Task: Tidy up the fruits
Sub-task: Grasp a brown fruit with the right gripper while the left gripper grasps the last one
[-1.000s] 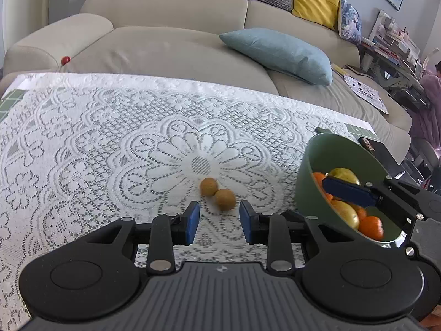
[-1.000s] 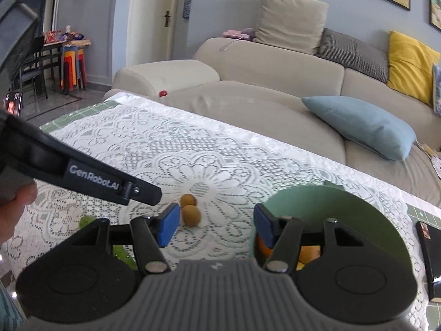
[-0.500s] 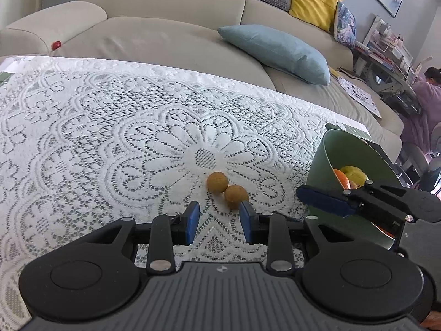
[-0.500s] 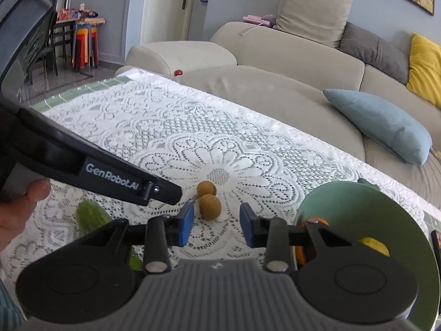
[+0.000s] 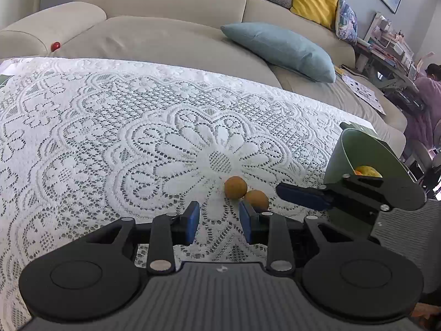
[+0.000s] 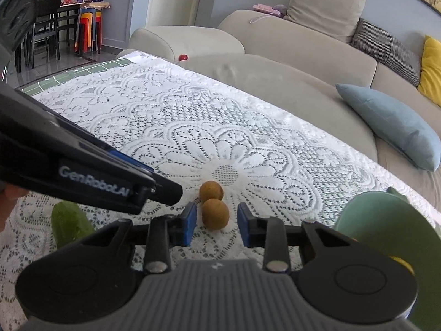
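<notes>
Two small round brown fruits lie touching each other near the middle of the table, just on the near side of the centre flower of the white lace tablecloth point(image 5: 115, 127). Near fruit point(image 6: 215, 214); far fruit point(image 6: 211, 191)

Right gripper point(image 6: 216, 227): jaws apart, blue pads on either side of the near fruit, a gap showing on both sides, no contact visible. Whether the pads are down at fruit level cannot be told from the right wrist view

Left gripper point(image 5: 219, 222): jaws apart, nothing between them, only lace below. From its view the near fruit point(image 5: 256, 199) sits just beyond its right pad and the far fruit point(image 5: 235, 187) a little further out

Green bowl point(image 5: 341, 154) stands toward the right edge of the table, near the fruits but apart from them; yellow and orange fruit shows inside, mostly hidden by the right gripper's body

Green cucumber-like item point(image 6: 70, 227) lies toward the near left part of the table, partly hidden by the left gripper

Beyond the far edge: beige sofa point(image 5: 165, 5), light blue cushion point(image 5: 281, 49) on its seat, small red ball point(image 5: 56, 45) by the armrest
</notes>
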{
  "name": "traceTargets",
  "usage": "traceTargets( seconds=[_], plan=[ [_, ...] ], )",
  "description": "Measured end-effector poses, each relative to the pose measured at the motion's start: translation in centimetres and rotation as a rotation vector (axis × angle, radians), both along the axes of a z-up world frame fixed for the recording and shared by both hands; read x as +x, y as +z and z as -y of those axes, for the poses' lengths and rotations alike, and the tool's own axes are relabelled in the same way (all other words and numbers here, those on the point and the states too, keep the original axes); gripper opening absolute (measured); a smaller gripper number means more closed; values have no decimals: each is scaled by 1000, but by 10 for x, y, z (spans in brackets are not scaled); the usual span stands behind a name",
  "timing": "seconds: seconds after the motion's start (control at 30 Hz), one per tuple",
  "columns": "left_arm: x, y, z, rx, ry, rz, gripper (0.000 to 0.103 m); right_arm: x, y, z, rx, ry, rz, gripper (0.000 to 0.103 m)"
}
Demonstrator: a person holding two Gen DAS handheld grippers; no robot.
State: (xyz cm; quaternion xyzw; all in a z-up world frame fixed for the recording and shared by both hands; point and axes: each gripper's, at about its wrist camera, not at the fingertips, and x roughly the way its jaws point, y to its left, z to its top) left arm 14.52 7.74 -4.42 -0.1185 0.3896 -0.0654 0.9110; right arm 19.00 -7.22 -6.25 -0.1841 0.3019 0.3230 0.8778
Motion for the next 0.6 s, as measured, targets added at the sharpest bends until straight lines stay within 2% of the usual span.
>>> traceTargets(
  seconds=[0.23, 0.37, 0.47, 0.6],
  plan=[
    [-2, -1, -4, 15, 2, 23, 35, 8, -8, -9, -5, -10, -28, 28],
    [-1, -3, -5, 10, -3, 24, 35, 9, -12, -13, -45, -23, -28, 20],
    [-2, -3, -4, 13, -9, 37, 35, 9, -9, -11, -43, -26, -36, 20],
    [-3, 0, -1, 15, -23, 67, 35, 2, 4, -5, -37, -16, -3, 20]
  ],
)
